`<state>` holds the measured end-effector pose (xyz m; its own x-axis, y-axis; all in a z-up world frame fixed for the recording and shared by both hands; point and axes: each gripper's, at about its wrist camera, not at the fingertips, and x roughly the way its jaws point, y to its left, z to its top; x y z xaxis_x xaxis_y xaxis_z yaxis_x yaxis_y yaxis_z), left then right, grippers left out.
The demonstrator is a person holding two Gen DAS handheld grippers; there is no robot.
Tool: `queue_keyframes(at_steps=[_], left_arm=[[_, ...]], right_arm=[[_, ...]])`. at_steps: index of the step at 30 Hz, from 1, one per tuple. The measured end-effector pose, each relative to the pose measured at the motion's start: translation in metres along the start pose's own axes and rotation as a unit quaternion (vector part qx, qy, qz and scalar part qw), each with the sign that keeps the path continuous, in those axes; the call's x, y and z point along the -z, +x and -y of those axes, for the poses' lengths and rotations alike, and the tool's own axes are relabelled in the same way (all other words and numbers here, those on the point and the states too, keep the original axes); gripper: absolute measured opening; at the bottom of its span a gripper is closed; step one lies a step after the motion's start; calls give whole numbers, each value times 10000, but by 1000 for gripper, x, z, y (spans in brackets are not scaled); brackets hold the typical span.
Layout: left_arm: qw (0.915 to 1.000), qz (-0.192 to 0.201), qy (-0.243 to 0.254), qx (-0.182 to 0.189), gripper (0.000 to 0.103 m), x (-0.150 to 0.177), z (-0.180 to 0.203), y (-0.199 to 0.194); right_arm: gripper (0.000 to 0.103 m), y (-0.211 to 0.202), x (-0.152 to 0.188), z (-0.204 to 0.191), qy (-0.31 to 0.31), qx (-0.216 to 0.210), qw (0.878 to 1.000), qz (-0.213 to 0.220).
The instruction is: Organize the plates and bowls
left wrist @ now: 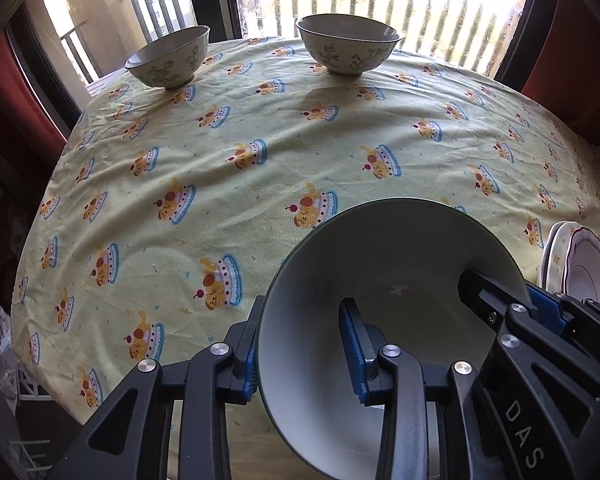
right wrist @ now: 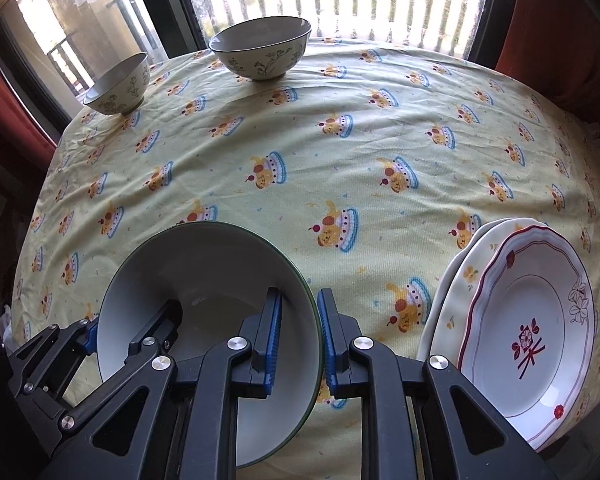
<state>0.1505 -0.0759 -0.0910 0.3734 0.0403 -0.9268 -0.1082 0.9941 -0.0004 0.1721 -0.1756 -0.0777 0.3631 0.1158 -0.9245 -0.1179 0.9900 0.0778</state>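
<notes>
Right gripper (right wrist: pixel 299 294) looks clamped on the near bowl (right wrist: pixel 204 264), 1 pad inside the rim and 1 outside. The left gripper (left wrist: pixel 302 308) straddles the opposite rim with its jaws apart: the outer pad sits at the wall, but the inner one hangs clear in the hollow. So right now only 1 side really has it, imo.

It's glazed ceramic, white inside with a dark green edge, so I'd guess stiff, fairly heavy, slick and chippable. The rim is the only sensible place to grab, and 2 opposite points beat 1, since a single pinch on a smooth wall could let it swing or slip.

The bowl sits at the near side of the table between both grippers, low over the yellow cake-print tablecloth (right wrist: pixel 340 160). Can't tell whether its foot is actually resting on the cloth. Just to its right is a stack of plates (right wrist: pixel 532 320), near but not touching. 2 more floral bowls, a bigger one (right wrist: pixel 260 48) and a smaller one (right wrist: pixel 118 84), sit well apart at the far edge by the window.
</notes>
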Motion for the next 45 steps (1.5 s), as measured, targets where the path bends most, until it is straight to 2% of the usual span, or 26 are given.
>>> queue_keyframes(at_steps=[1, 3, 4, 5, 7, 8, 11, 18, 25, 39, 45], left_arm=[[10000, -1, 1, -24, 38, 0, 1, 0], [10000, -6, 20, -95, 54, 1, 1, -1], [9999, 1, 5, -125, 56, 1, 0, -2], [10000, 20, -27, -91, 62, 2, -1, -4], [9999, 88, -88, -33, 74, 1, -5, -10], [9999, 129, -108, -36, 80, 1, -6, -12], [9997, 166, -166, 23, 85, 0, -11, -18], [9995, 227, -230, 34, 87, -5, -26, -25], [9994, 283, -208, 68, 87, -24, -55, -27], [9980, 424, 68, 456, 87, -98, -123, -24], [9973, 531, 151, 491, 87, -133, -155, -19]], right_arm=[[23, 0, 0, 0, 6, -21, 10000, -1], [27, 0, 0, 0, -14, -62, 10000, -38], [30, 1, 0, 0, -16, -100, 9999, -71], [36, 1, 0, 1, -21, -83, 9999, -70], [55, -2, 0, -1, -55, -47, 10000, 10], [70, -5, -1, -1, -36, -90, 9999, 69], [77, -13, -2, -7, -116, -129, 9996, 213], [78, -22, -8, -25, -257, -218, 9991, 249], [78, -20, -27, -53, -310, -217, 9988, 306], [78, -18, -95, -122, -47, 97, 9988, 474], [78, -14, -126, -154, 45, 189, 9981, 580]])
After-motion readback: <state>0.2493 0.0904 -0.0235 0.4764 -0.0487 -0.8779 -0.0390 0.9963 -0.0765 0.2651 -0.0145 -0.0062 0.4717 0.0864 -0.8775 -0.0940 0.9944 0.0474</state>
